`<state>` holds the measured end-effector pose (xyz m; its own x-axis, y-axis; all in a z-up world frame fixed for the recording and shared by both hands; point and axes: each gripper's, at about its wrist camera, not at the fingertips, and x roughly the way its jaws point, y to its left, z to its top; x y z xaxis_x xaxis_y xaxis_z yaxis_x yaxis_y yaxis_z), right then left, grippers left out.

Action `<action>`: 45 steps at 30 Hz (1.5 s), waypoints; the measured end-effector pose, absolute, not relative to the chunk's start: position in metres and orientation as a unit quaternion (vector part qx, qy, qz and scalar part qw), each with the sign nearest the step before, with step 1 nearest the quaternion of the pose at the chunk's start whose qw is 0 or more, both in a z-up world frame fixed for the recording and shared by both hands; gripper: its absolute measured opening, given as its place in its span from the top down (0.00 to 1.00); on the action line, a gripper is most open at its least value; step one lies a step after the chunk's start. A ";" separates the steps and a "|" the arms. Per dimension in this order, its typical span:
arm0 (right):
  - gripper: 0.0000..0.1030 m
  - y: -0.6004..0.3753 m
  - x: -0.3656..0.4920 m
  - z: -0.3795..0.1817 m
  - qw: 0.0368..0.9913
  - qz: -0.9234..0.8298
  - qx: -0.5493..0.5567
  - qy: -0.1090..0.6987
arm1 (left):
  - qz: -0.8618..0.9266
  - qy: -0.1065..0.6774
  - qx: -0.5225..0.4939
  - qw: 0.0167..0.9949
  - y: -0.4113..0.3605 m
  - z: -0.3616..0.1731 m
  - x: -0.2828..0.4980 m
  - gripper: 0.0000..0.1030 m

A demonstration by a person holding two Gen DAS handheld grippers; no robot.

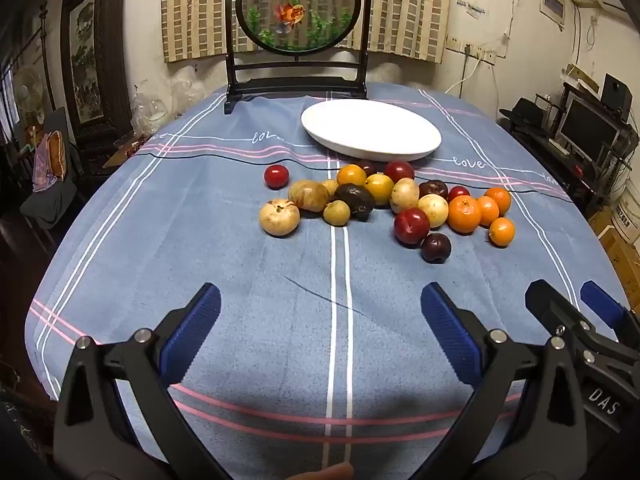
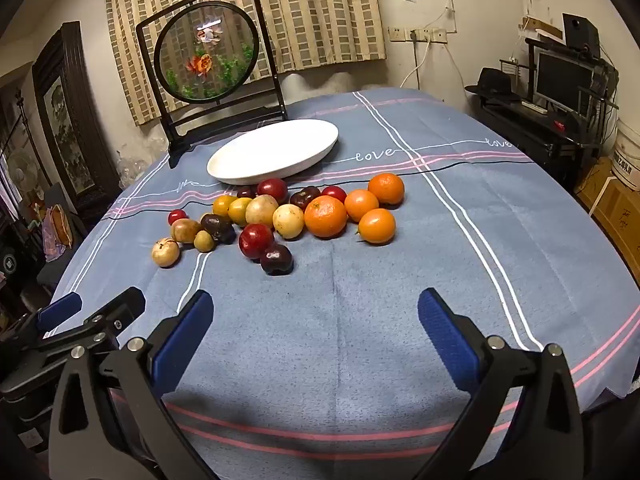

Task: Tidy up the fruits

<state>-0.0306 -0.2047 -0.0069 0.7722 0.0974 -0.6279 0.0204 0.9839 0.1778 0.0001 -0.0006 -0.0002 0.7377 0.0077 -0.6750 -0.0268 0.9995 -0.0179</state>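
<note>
Your left tool (image 1: 320,328) hangs low over the near part of the table (image 1: 240,280), fingers spread wide and holding nothing; your right tool (image 2: 316,328) sits just beside it, spread equally wide and also without a load. Ahead of both, well apart from the fingertips, the fruit lies in 1 loose cluster on the blue striped cloth: 4 oranges (image 2: 325,216) bunched at the right end, about 4 red plums (image 2: 256,240), at least 2 dark plums (image 2: 276,258), and several pale yellow-brown fruits, 1 of them (image 1: 279,217) at the left end. Beyond the cluster sits 1 white plate (image 1: 372,130), bare, with 1 round goldfish screen (image 1: 298,4) standing behind it.
</note>
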 end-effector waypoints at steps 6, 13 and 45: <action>0.01 -0.202 -0.031 -0.013 0.937 0.018 0.083 0.338 | 0.006 0.374 -0.019 0.927 0.005 0.001 0.009 0.02; 0.01 -0.204 -0.030 -0.011 0.935 0.019 0.084 0.343 | 0.005 0.372 -0.017 0.928 0.003 -0.004 0.005 0.02; 0.01 -0.208 -0.031 -0.010 0.937 0.022 0.079 0.341 | 0.014 0.374 -0.026 0.927 0.011 -0.006 0.004 0.02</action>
